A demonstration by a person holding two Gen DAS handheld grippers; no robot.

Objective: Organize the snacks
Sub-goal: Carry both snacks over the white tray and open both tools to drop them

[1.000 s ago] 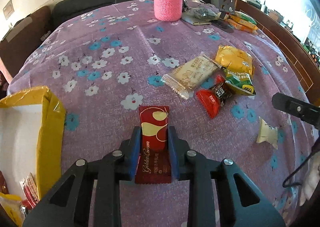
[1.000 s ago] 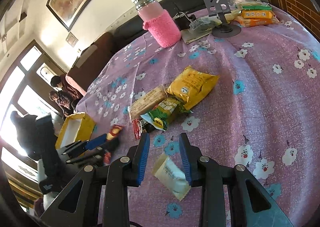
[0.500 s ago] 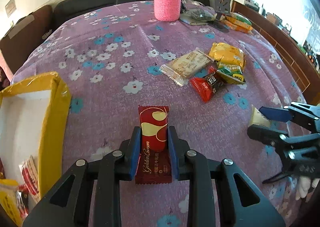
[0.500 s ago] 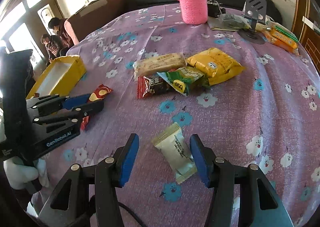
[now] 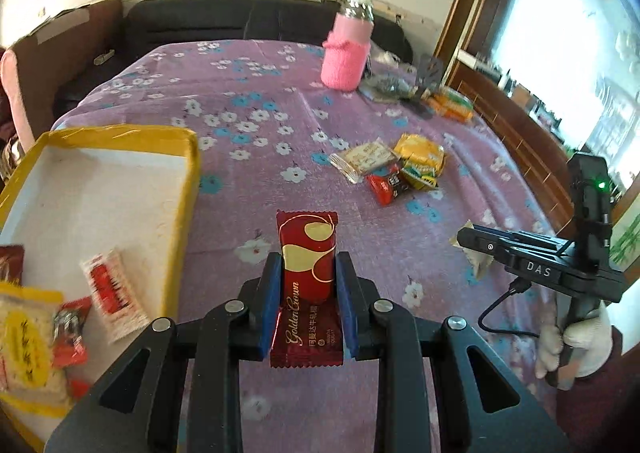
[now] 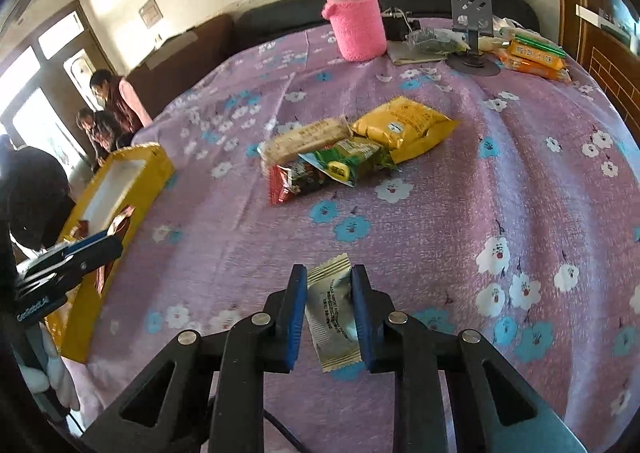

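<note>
My left gripper point(image 5: 307, 265) is shut on a red GoldenCrown wafer packet point(image 5: 307, 273), held above the cloth just right of the yellow box point(image 5: 182, 213). The box holds several snack packets point(image 5: 112, 293) at its near end. My right gripper point(image 6: 329, 277) is shut on a small white snack packet point(image 6: 332, 317) low over the purple tablecloth. A heap of loose snacks lies mid-table: a yellow bag point(image 6: 404, 125), a green packet point(image 6: 348, 161), a biscuit pack point(image 6: 308, 137) and a red packet point(image 6: 288, 181). The yellow box also shows in the right wrist view point(image 6: 120, 181).
A pink-sleeved bottle point(image 6: 354, 17) stands at the far side with a phone stand point(image 6: 472, 21) and orange packets point(image 6: 532, 57) beside it. A dark sofa runs behind the table. People stand at the far left point(image 6: 108, 105). The table edge drops off on the right.
My right gripper has closed on the white packet that lay between its open fingers. My left gripper has carried the red wafer leftward, closer to the yellow box.
</note>
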